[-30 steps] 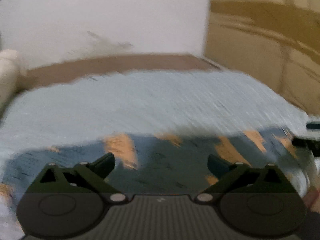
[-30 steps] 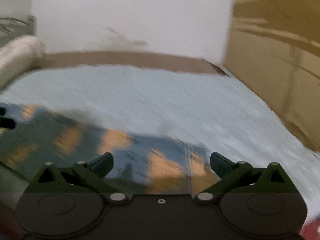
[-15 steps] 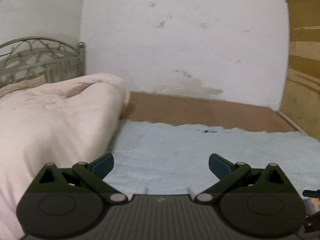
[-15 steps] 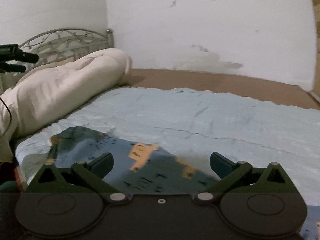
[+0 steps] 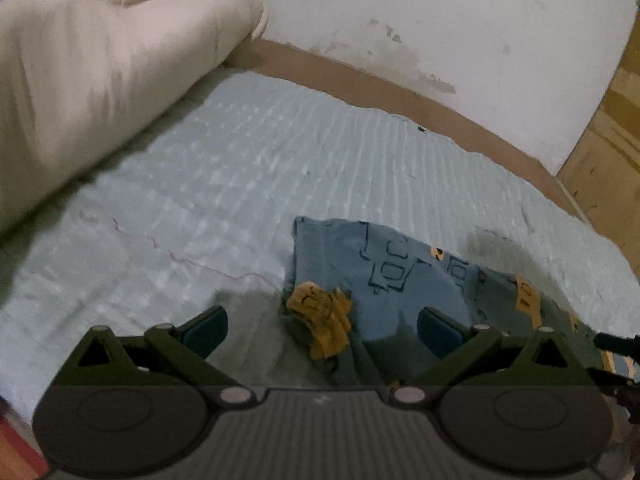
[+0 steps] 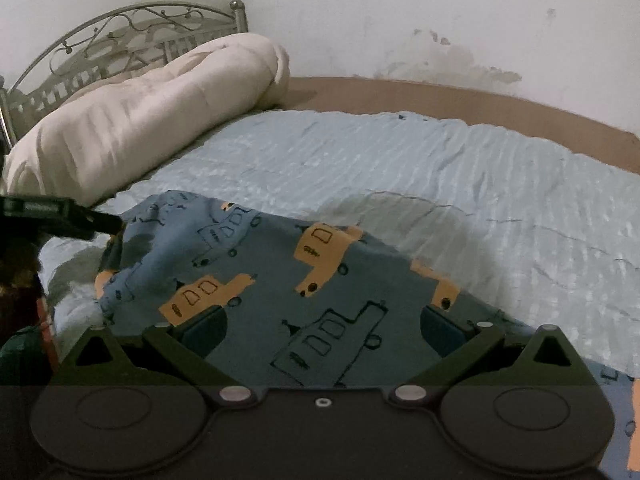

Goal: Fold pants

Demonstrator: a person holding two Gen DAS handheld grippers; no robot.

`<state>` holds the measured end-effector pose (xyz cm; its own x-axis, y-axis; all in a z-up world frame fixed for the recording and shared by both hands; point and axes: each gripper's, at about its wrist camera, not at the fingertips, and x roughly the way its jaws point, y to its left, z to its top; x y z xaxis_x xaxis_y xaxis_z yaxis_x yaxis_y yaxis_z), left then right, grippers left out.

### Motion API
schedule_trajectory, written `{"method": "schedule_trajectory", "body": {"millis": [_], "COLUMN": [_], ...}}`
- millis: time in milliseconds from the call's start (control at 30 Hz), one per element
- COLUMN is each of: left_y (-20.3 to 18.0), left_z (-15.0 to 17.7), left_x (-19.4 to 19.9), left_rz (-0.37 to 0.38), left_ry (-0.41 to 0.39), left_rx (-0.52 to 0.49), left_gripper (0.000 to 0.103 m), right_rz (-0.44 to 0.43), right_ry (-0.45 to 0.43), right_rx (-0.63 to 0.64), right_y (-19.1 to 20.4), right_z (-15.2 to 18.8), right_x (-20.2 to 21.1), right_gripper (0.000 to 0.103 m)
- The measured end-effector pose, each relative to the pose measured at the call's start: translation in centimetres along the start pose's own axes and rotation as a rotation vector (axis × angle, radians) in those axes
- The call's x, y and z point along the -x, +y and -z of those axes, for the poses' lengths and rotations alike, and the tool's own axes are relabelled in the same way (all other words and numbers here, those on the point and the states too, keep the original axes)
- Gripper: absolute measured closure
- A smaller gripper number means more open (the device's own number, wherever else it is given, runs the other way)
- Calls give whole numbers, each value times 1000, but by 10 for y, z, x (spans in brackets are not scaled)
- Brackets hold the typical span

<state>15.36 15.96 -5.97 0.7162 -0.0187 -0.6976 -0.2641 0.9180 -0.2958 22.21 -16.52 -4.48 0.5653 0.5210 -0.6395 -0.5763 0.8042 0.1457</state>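
Pants (image 6: 280, 280): blue with orange trucks, lying rumpled on the pale blue bed cover (image 6: 440, 168), lower centre of frame.
Left tongs (image 5: 322, 330): spread wide, empty, above the pants' edge.
Right tongs (image 6: 322, 330): spread wide, empty, over the pants.
Quilt (image 6: 140, 120): cream, rolled, upper left.

No words, brand names, numbers or signs can be read in either view. The pants (image 6: 280, 280) carry only a drawn print of small buses and trucks, some filled orange and some in dark outline, across the middle of the right wrist view and at lower centre-right of the left wrist view (image 5: 384, 264); the short dashes inside those vehicles are plain strokes, not letters.
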Motion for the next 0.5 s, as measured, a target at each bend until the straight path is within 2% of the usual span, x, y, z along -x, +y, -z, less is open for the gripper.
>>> {"method": "schedule_trajectory", "body": {"millis": [100,133,167,200,233,267,300,367,433,500], "left_y": [9,12,15,19,21,24,22,20,20,14], "left_z": [-1,-2,-4,-4,-4,-3,-4,0,2,0], "left_x": [-11,-11,-10,-11,-11,-13,-17,-18,-13,2], "left_rz": [35,54,65,72,70,65,50,31,32,26], "left_ry": [13,9,-1,-8,-15,-20,-23,-34,-58,-104], "left_rx": [52,71,93,114,136,156,165,165,175,144], "left_gripper": [1,9,22,29,44,55,56,80,87,90], "right_rz": [-31,-37,-39,-38,-38,-40,-42,-44,-45,-38], "right_ry": [24,26,26,26,24,21,18,15,13,17], "right_rx": [-10,-13,-19,-28,-41,-53,-64,-88,-100,-104], "right_y": [-4,-6,-7,-8,-10,-11,-12,-13,-13,-13], "right_z": [-5,-6,-8,-9,-11,-13,-15,-17,-17,-16], "right_x": [-6,-9,-11,-14,-16,-18,-21,-25,-28,-31], "right_gripper": [1,1,1,1,1,1,1,1,1,1]}}
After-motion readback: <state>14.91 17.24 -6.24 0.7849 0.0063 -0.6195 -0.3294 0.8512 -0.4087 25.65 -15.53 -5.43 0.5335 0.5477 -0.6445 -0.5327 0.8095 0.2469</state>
